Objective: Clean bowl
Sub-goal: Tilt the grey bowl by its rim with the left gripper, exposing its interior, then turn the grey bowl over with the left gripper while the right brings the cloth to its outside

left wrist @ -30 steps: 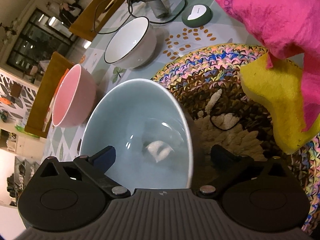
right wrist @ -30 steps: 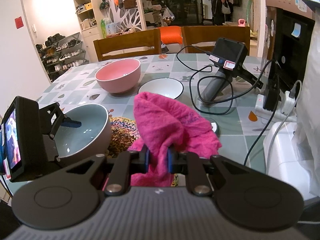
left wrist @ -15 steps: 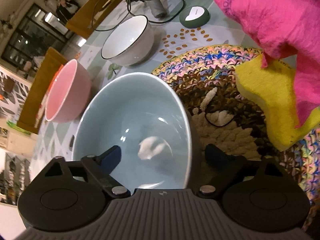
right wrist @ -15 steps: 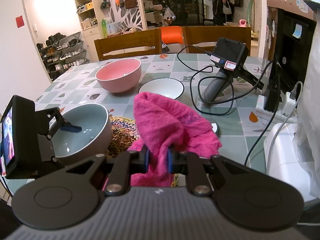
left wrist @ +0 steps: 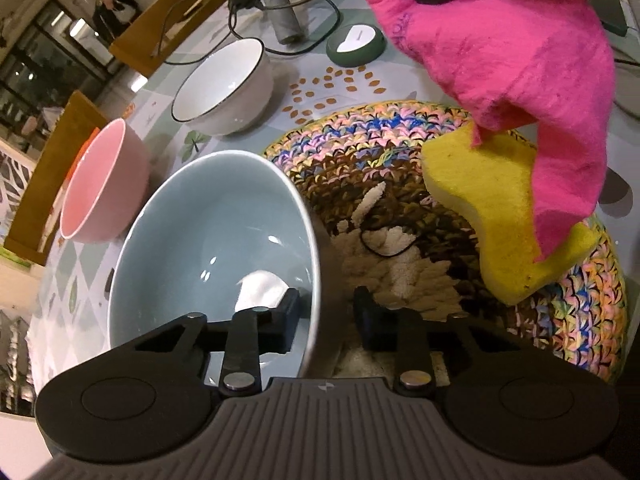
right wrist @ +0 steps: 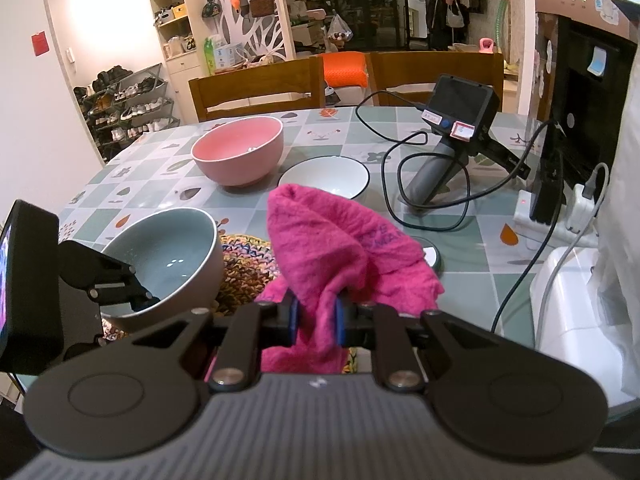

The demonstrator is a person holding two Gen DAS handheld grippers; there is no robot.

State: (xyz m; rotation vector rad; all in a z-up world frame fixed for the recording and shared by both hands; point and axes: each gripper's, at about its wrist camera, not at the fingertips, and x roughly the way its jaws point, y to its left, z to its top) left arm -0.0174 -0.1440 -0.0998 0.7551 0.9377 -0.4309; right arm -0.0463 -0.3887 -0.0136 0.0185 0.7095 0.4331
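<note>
Blue bowl's wall sits between the closing left gripper's jaws, pads nearly touching.

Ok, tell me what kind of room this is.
Probably a home dining area: a table with a patterned cloth, wooden chairs behind it, and a shoe rack by the wall.
</note>
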